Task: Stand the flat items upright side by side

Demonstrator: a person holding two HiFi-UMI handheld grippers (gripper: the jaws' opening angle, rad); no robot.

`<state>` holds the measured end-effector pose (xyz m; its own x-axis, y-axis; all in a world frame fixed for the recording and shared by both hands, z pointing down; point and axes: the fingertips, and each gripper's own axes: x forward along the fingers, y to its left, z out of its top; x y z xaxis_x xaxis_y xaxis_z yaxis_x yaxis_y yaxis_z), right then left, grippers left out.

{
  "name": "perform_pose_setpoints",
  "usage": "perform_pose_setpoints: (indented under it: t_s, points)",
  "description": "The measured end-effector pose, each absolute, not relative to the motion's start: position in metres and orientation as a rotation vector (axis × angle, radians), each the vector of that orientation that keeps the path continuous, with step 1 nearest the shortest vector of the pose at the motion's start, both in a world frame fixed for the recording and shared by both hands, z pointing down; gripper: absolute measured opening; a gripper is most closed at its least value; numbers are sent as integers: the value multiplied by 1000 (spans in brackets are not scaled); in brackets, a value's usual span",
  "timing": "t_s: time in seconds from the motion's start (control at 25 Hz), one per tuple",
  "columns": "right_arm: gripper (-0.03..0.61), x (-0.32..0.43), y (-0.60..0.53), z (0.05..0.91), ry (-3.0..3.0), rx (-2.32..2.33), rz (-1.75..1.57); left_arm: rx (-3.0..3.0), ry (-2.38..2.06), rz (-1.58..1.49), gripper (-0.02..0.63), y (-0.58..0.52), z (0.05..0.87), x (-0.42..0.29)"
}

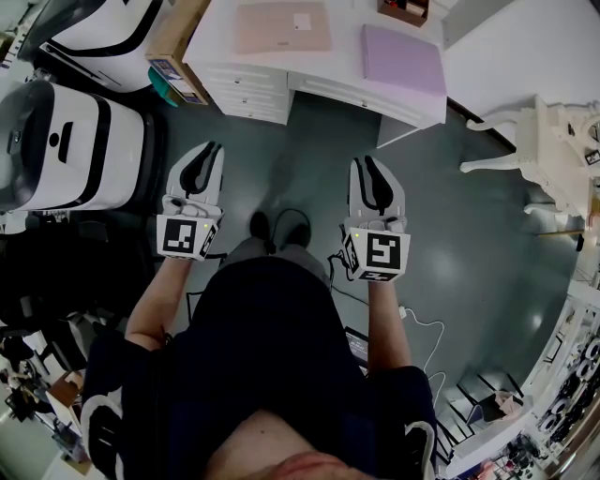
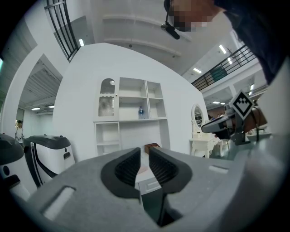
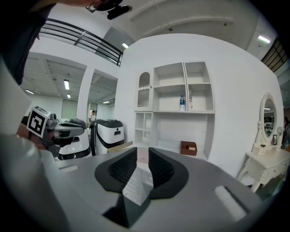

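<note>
Two flat items lie on the white desk [image 1: 347, 80] at the top of the head view: a beige-pink one [image 1: 281, 26] and a purple one [image 1: 403, 58] to its right. Both grippers are held level over the dark floor, well short of the desk. My left gripper [image 1: 208, 150] [image 2: 144, 152] shows a narrow gap between its pads with nothing in it. My right gripper [image 1: 366, 164] [image 3: 142, 152] is likewise slightly open and empty. Through the right gripper's jaws I see the desk's drawers [image 3: 136, 186] and the beige-pink item [image 3: 142, 156].
A small brown box [image 1: 405, 9] [image 3: 189, 148] sits at the desk's back. A cardboard box [image 1: 173, 42] leans at the desk's left end. White rounded machines [image 1: 56, 150] stand at the left, an ornate white dressing table [image 1: 553, 150] at the right. Wall shelves [image 3: 181, 90] rise behind the desk.
</note>
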<state>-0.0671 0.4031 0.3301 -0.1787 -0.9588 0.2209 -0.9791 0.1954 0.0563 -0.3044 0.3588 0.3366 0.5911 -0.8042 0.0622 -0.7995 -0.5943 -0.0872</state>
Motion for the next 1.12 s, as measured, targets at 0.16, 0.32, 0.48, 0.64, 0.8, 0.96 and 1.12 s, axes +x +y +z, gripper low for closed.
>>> perform_pose_setpoints:
  t_s: [0.16,0.32,0.48,0.64,0.8,0.96,1.12]
  points:
    - [153,-65,403,330,-2286,1819,154,-2780,1348,-109,163,360,332,-296]
    - [233,-60,402,330,-2319,1784,138,-2816,1323,-83,258,358,330,-286]
    - [296,-52,402,329,-2374,1746,143,-2857,1324,-76,365,354,331,-273]
    - [336,-42,402,327,-2416,1707,144,-2848,1333,-95,405,349,327,-260]
    - [359,-38,399,326,-2454,1663,142,-2858,1333,-109,431,344,327,-249]
    - [360,-37,390,327,-2467,1638,143,-2865,1322,-107,434,333,325,-242]
    - [360,-39,374,330,-2469,1644,175,-2853,1309,-101,436,311,322,-243]
